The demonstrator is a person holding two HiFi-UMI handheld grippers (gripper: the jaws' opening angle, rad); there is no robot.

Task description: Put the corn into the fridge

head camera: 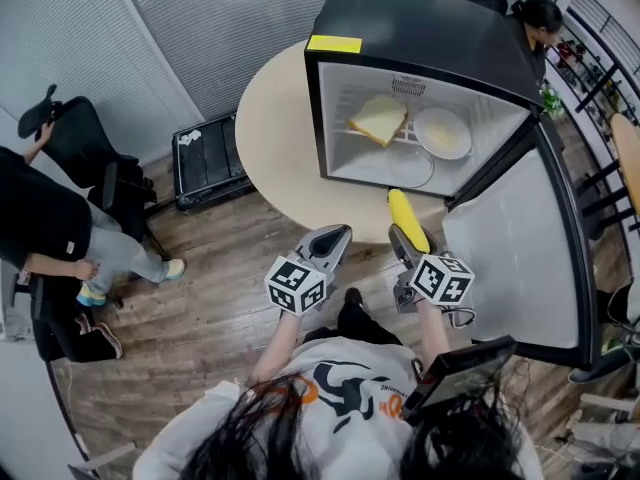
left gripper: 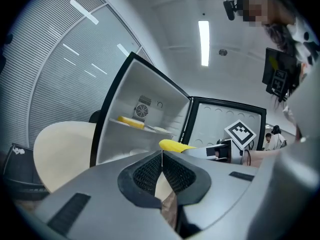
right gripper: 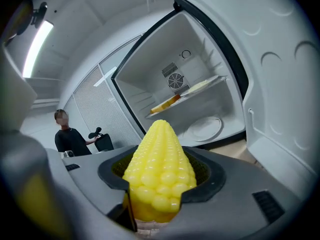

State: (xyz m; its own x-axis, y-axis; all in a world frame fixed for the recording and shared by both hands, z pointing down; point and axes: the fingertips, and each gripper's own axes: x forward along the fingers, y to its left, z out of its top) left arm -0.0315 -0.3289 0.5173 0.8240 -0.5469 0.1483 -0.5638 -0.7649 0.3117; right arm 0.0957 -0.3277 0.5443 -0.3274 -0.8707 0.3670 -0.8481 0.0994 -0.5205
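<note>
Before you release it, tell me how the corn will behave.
The corn is round and tapered, so it may roll in a curve once released. It looks stiff, undeformed in the right gripper. Its bumpy surface probably resists slipping.

Glossy, bumpy yellow corn [right gripper: 157, 166] sits in the right gripper's [right gripper: 159, 184] matt grey plastic and rough black pads [right gripper: 205, 174], near a fridge [head camera: 420, 38] lined in smooth white plastic, above a wood-grain floor [head camera: 215, 278].

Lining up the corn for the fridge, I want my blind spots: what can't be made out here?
- Base of the corn: right gripper view, buried in the right gripper.
- What food the slice inside the fridge is: head view, too small.
- Far side of the round table: head view, hidden behind the fridge.
- Outer edge of the fridge door: right gripper view, cut by the frame.
</note>
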